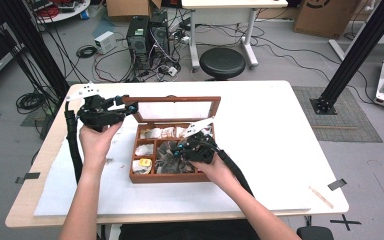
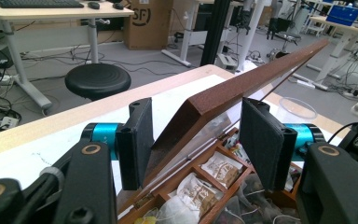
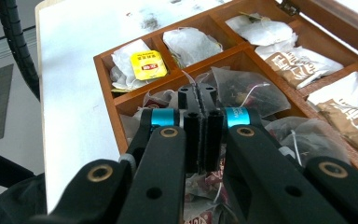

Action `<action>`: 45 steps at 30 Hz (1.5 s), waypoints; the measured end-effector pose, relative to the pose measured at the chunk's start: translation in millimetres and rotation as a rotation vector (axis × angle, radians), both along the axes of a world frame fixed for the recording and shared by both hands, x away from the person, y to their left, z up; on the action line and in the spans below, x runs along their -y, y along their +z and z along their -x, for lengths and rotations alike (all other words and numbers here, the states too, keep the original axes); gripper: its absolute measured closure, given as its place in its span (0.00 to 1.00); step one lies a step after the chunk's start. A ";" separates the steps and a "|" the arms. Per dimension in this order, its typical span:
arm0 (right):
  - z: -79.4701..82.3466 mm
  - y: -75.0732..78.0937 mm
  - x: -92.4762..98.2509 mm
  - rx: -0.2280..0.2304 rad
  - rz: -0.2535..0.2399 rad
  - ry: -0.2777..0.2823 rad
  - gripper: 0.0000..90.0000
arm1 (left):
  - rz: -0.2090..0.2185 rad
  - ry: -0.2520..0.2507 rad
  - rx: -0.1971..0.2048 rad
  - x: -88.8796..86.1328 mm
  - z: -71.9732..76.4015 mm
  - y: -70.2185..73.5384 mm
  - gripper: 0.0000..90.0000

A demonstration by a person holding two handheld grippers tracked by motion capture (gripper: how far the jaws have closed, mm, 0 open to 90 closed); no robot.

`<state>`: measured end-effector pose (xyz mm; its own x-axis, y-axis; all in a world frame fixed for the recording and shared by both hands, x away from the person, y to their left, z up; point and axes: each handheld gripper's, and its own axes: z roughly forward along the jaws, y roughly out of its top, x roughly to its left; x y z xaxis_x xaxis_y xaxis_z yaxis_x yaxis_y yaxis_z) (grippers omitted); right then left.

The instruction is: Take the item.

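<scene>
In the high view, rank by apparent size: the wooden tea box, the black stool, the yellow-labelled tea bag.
1. Wooden tea box, lid raised.
2. Black stool, though it stands farther off, so its true size is unsure.
3. Yellow-labelled tea bag, clearly smallest.

A cardboard box (image 2: pixel 151 21) on the floor, at twelve o'clock in the left gripper view, bears black letters "SF" in brackets or a ring. In the high view, a cardboard box (image 1: pixel 325 15) at one o'clock carries part of a black round mark, too cut off to read. The yellow tag (image 3: pixel 148 64) on a tea bag in the wooden box (image 3: pixel 107 60), at eleven o'clock in the right gripper view, has a red label with small print too fine to read. The brown sachets (image 3: pixel 300 63) carry white lettering, illegible.
</scene>
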<state>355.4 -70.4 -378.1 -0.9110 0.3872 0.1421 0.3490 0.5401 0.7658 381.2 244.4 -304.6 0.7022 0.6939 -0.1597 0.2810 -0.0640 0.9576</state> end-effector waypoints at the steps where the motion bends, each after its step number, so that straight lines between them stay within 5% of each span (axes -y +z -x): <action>1: 0.5 1.2 1.1 0.001 -0.004 0.000 1.00 | 0.001 -0.001 -0.001 -0.1 -0.1 0.0 0.50; 29: 8.7 35.8 57.0 0.070 -0.123 -0.062 1.00 | 0.005 0.003 -0.004 0.4 -1.0 -0.6 0.50; 45: 13.7 52.7 98.9 0.088 -0.166 -0.160 1.00 | 0.033 -0.005 0.000 -0.7 -7.4 -2.2 0.50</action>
<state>341.7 -169.3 -325.4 -0.8516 0.5055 0.1387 0.3479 0.3471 0.8709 388.6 245.1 -306.7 0.7057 0.6847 -0.1823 0.2806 -0.0339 0.9592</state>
